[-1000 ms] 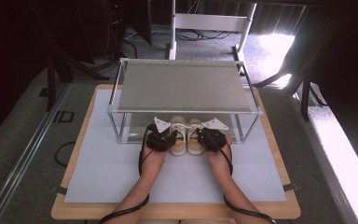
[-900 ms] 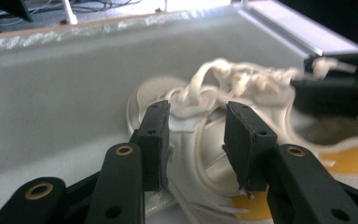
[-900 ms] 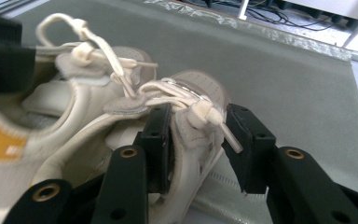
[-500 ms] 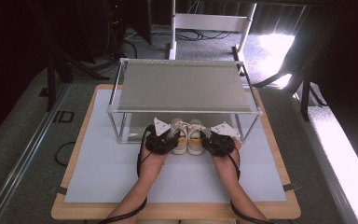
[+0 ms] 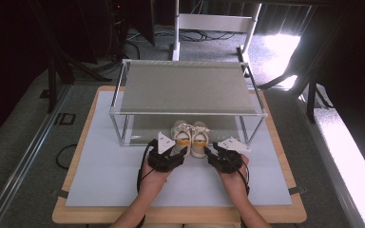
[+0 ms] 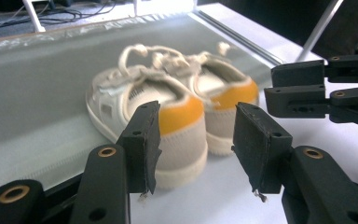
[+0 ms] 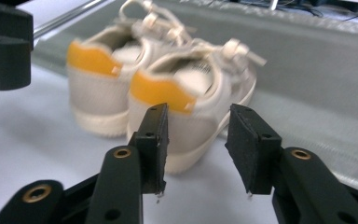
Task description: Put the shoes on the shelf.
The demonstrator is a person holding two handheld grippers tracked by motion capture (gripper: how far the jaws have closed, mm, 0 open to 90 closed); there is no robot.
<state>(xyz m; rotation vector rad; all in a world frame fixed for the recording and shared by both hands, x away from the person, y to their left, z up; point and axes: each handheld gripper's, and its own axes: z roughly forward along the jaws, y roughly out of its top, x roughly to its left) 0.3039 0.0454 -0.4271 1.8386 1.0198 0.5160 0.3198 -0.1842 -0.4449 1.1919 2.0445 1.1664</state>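
Observation:
Two small white shoes with orange heel tabs stand side by side at the front of the rack's lower level, the left shoe (image 5: 181,135) (image 6: 168,107) (image 7: 93,79) touching the right shoe (image 5: 200,137) (image 6: 228,93) (image 7: 200,93). My left gripper (image 5: 180,152) (image 6: 196,144) sits just short of the left shoe's heel; its jaws have just been opening and nothing is between them. My right gripper (image 5: 209,153) (image 7: 196,144) faces the right shoe's heel; its jaws have just been closing a little, still apart, with nothing between them.
A metal-framed rack (image 5: 190,88) with a grey top shelf stands over the shoes, its front posts to either side of the hands. A white sheet (image 5: 104,175) covers the wooden board (image 5: 76,216). Dark floor and a white stand (image 5: 214,21) lie beyond.
Both hands have drawn back from the shoes' heels toward the person. The shoes stay in place under the shelf.

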